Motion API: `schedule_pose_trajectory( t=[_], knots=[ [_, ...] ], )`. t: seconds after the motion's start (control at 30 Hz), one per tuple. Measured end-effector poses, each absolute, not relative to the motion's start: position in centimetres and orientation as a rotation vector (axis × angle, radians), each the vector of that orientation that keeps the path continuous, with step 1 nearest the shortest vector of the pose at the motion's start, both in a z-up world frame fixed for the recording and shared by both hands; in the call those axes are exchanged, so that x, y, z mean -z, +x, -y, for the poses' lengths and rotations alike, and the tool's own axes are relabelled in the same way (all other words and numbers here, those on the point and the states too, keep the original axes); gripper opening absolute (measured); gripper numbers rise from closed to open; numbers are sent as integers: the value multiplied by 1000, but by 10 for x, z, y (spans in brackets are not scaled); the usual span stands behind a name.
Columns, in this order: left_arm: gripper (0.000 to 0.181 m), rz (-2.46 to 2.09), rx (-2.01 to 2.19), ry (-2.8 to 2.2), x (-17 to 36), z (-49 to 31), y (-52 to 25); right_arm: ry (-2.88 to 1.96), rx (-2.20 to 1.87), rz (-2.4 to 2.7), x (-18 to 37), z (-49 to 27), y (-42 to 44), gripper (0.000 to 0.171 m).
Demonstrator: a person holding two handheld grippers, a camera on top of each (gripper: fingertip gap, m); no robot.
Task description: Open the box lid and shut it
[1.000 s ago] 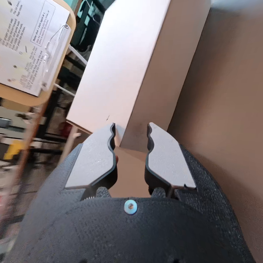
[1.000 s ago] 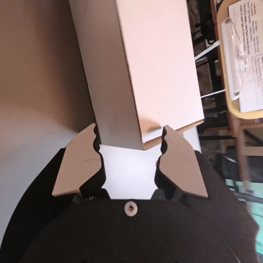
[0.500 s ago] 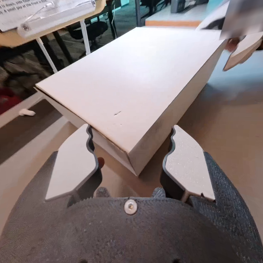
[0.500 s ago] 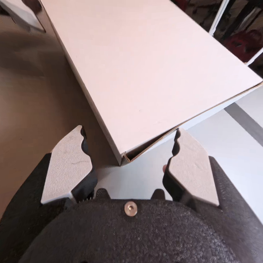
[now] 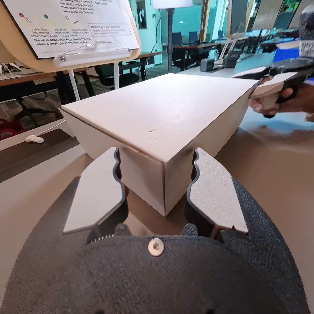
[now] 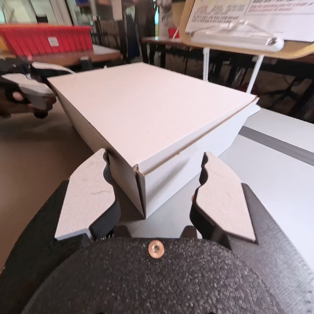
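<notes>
The white cardboard box (image 5: 161, 110) lies on the table with its lid down flat. A thin seam runs along its front edge in the right wrist view (image 6: 195, 141). My left gripper (image 5: 155, 151) is open and empty, its fingers either side of the box's near left corner, low at table level. My right gripper (image 6: 154, 154) is open and empty, straddling the near right corner. Each gripper shows in the other's view at the far corner, the right one (image 5: 265, 86) and the left one (image 6: 30, 88), each held by a hand.
A stand with a clipped instruction sheet (image 5: 76, 25) rises behind the box, also in the right wrist view (image 6: 254, 17). The box rests partly on a brown mat (image 5: 271, 169) and partly on white tabletop (image 6: 271, 169) with a dark strip (image 6: 280, 141). A red bin (image 6: 47, 39) sits far back.
Both grippers have swung from looking steeply down to a low, level pose at the box's corners and opened wider. The gap under the lid's corner has closed.
</notes>
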State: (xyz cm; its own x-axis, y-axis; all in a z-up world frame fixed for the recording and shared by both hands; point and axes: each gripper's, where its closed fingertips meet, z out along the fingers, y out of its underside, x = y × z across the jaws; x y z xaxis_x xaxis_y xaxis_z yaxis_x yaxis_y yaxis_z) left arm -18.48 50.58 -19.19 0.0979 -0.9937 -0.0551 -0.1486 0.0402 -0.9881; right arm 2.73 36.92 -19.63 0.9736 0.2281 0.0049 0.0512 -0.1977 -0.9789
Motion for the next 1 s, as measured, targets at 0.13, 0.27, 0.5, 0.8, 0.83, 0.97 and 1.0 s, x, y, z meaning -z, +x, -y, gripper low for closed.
schedule_pose_trajectory(
  t=[0.13, 0.27, 0.5, 0.8, 0.83, 0.97, 1.0],
  knots=[
    [81, -1170, 1073, -1303, 182, -514, -202, -1655, -140, 169, 184, -359, 38, 102],
    [79, -1113, 1070, -1301, 180, -524, -210, -1614, -148, 124, 176, -352, 44, 97],
    [75, -1130, 1103, -1296, 176, -509, -208, -1667, -81, 140, 185, -349, 28, 95],
    [66, -1171, 1020, -1354, 179, -481, -212, -1779, 19, 65, 201, -319, 10, 91],
    [65, -1170, 1011, -1357, 178, -478, -213, -1786, 35, 68, 202, -316, 7, 88],
    [59, -1147, 992, -1389, 174, -466, -220, -1797, 59, 61, 201, -302, -2, 79],
    [58, -1141, 975, -1392, 173, -465, -223, -1788, 66, 44, 199, -298, -1, 77]
  ],
)
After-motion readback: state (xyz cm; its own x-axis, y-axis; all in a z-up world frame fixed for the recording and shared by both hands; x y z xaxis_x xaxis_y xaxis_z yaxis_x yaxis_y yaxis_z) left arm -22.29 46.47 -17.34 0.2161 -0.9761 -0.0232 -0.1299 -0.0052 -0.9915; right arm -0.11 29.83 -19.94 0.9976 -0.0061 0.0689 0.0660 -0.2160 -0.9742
